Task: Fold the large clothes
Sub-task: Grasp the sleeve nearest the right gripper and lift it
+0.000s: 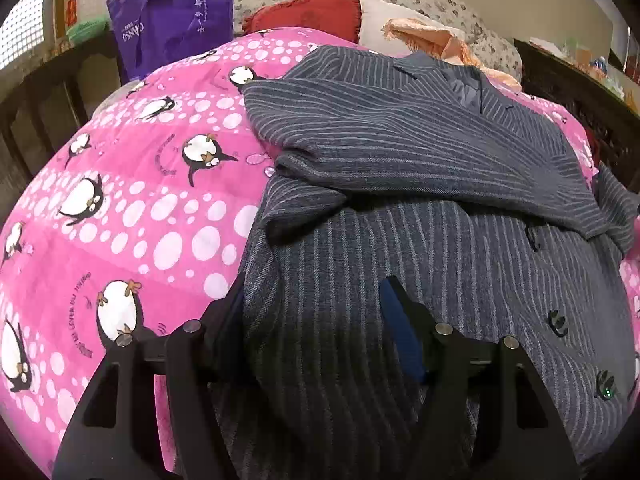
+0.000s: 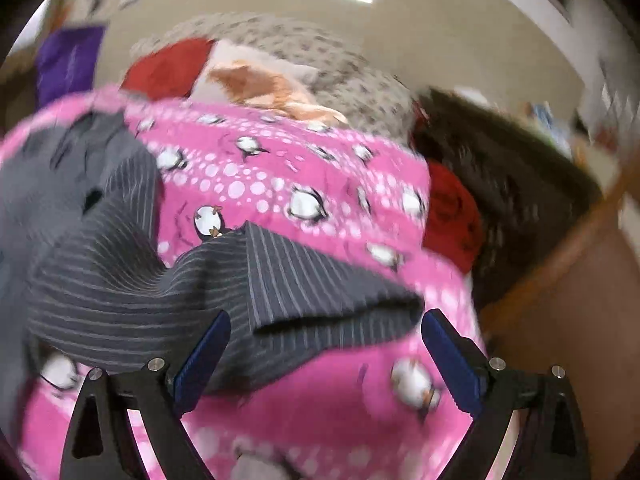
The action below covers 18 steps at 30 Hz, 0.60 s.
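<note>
While the striped grey jacket [image 1: 420,152] lies spread on the pink penguin quilt [image 1: 132,208] of the bed, one sleeve [image 1: 400,160] already folded across its chest, the left tongs [image 1: 312,300] stand apart with the lower body of the jacket bunched up between the fingers, not visibly pinched. Right-hand tongs [image 2: 324,332] are also apart, hovering over the other sleeve's cuff [image 2: 332,300], which points toward 3 o'clock in that blurred view. My worry is that a grip taken here catches only the top layer of cloth, so the lining slides and the fold goes crooked. A deep bite may also snag the quilt beneath and drag it along. Buttons [image 1: 558,322] at about 4 o'clock in the left view could catch on a finger. Cushions [image 1: 308,14] at 12 o'clock lie well apart from the work.
</note>
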Motion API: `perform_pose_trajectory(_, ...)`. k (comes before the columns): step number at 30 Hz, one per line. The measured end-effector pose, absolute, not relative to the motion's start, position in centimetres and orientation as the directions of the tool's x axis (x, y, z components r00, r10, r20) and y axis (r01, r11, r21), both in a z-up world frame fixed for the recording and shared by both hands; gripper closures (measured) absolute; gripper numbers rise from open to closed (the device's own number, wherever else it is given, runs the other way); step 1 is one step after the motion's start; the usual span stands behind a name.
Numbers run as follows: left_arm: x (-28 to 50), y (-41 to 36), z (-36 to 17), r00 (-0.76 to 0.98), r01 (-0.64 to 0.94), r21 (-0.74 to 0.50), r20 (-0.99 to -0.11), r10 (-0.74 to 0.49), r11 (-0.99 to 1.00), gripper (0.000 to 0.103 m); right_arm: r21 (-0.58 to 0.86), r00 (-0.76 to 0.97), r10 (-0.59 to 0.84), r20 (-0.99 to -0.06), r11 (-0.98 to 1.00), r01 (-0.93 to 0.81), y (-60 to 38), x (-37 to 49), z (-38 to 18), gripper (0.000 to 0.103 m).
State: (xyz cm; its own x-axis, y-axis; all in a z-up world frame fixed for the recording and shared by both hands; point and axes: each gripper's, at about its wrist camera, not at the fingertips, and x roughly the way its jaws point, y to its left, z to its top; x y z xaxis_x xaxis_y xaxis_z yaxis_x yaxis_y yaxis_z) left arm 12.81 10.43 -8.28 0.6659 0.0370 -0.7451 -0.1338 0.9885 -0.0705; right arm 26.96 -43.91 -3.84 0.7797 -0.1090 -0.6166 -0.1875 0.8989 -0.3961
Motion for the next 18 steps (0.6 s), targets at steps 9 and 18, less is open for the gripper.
perform_pose_trajectory(9, 12.6, 10.4, -8.4, 0.667, -0.137, -0.074, -0.744, 0.037, 0.988, 0.037, -0.464, 0.641, -0.141, -0.755, 0.805, -0.37, -44.4, 32.7, -6.9, 0.091)
perform_pose_trajectory(18, 12.6, 10.6, -8.4, 0.672, -0.136, -0.094, -0.74, 0.022, 0.986, 0.036, 0.115, 0.771, 0.088, -0.631, 0.993, -0.019, -55.5, 29.9, 5.9, 0.095)
